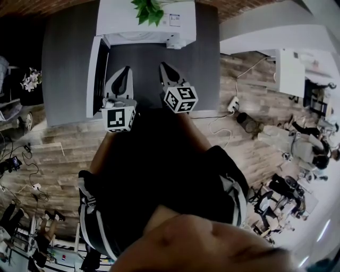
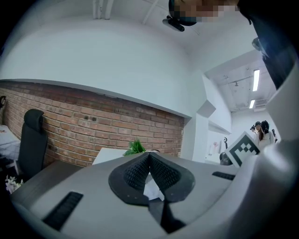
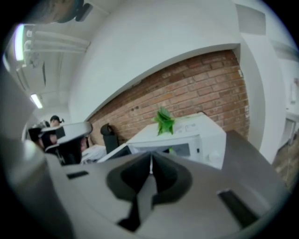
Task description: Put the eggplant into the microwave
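No eggplant shows in any view. The white microwave (image 1: 146,21) stands at the far edge of the dark grey table (image 1: 69,64), its door (image 1: 93,79) swung open to the left; its inside is hidden. A green plant (image 1: 149,10) sits on top. My left gripper (image 1: 123,71) hovers over the table beside the open door, shut and empty. My right gripper (image 1: 163,66) is next to it, in front of the microwave, also shut and empty. In the left gripper view the pads (image 2: 161,170) meet below the plant (image 2: 135,147). The right gripper view shows the microwave (image 3: 201,135) and its door (image 3: 112,151) ahead.
A brick wall (image 2: 84,121) runs behind the table. A black office chair (image 2: 30,144) stands at the left. Cables and a white adapter (image 1: 232,103) lie on the wooden floor at the right, near a white desk (image 1: 289,69). My own body fills the lower head view.
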`<action>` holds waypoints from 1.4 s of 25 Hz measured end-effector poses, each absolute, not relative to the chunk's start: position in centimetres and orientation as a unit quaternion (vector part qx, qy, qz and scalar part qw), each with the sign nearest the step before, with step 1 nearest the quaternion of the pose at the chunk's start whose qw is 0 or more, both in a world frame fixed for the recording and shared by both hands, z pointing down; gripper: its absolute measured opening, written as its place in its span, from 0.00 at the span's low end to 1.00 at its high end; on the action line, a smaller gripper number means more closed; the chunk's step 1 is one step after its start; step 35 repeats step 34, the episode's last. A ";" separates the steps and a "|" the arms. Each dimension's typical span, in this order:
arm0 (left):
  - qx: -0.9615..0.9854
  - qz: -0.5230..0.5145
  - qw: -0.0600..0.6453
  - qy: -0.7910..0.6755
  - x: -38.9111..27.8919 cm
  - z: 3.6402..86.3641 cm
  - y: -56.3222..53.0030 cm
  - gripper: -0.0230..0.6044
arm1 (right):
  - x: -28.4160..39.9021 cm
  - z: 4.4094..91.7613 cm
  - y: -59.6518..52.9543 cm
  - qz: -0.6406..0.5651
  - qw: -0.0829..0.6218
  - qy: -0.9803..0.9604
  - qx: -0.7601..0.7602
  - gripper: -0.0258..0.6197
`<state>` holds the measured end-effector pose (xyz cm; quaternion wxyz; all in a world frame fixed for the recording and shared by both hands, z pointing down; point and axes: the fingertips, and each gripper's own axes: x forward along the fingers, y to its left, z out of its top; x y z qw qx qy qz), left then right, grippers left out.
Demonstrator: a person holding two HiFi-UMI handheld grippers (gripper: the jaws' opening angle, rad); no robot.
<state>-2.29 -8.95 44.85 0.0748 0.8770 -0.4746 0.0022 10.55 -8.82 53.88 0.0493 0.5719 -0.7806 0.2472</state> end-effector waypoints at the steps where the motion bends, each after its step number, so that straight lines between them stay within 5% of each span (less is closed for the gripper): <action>1: 0.876 0.002 0.076 -0.476 -2.3 45.0 -9.0 0.09 | 10.5 53.4 -8.5 0.246 0.043 -0.782 0.572 0.09; 35: 0.875 0.007 0.078 -0.478 -2.0 45.5 -8.5 0.09 | 10.2 51.6 -6.3 0.246 0.012 -0.789 0.563 0.09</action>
